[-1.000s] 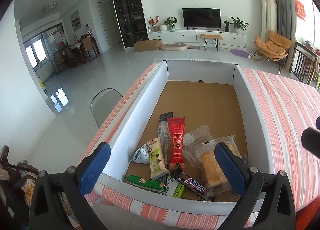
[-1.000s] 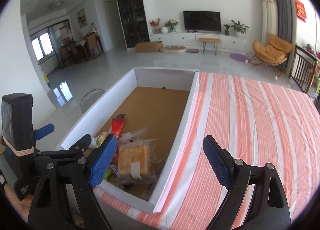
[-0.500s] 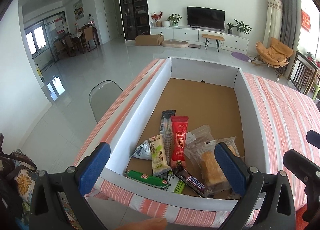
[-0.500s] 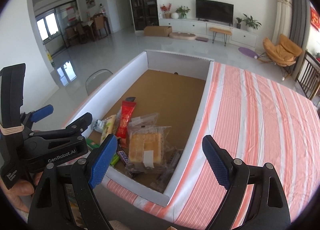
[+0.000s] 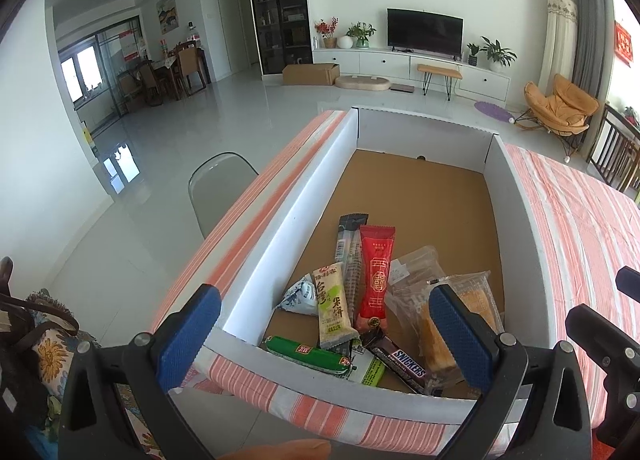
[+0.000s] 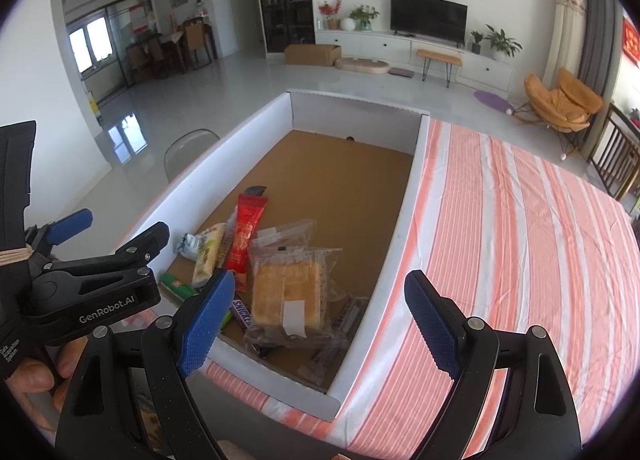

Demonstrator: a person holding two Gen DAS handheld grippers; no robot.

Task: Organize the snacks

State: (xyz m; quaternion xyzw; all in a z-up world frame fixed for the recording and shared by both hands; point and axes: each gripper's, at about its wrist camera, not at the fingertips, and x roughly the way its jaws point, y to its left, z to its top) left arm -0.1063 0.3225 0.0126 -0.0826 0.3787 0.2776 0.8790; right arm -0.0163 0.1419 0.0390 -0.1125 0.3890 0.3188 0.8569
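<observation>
Cardboard box [image 5: 420,196] holds snacks [image 5: 376,292] bunched at its near wall; both tools, left [image 5: 324,336] and right [image 6: 316,324], gape wide, empty.

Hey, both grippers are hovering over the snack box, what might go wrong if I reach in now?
The snacks overlap in one corner: the Snickers bar lies partly under the clear cake packet, so grabbing one may drag its neighbours. The cake packet looks soft and could get crushed by the jaws. The left gripper and right gripper, both open, sit close together near the box wall, so they might bump each other or the wall.
</observation>
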